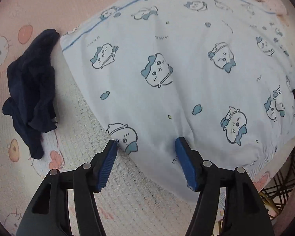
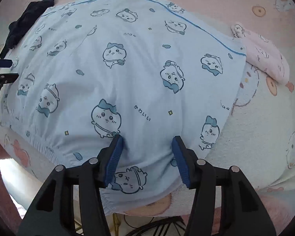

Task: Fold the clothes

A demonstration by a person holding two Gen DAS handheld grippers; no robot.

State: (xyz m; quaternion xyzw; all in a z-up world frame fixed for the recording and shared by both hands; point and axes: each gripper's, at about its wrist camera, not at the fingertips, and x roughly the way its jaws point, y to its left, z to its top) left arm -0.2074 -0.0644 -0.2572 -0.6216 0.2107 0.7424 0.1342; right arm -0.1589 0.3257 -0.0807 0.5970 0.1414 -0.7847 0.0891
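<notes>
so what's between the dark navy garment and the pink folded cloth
The light blue printed garment fills the stretch: the dark navy garment lies at its left edge and the pink folded cloth at its right, clearest in the right wrist view.

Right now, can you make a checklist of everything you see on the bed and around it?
Surface: pink cartoon-print sheet, bare around the clothes.
Job's things: pale blue shorts with cat print, spread flat, waistband nearest the grippers.
Clutter: crumpled navy garment by the shorts' left edge; folded pink garment at the right edge.
Grippers: left gripper open over the shorts' left edge; right gripper open, fingertips on the shorts, nothing pinched.
Cables: dark cables below the bed's edge.
Surroundings: wire basket beside the bed.
</notes>
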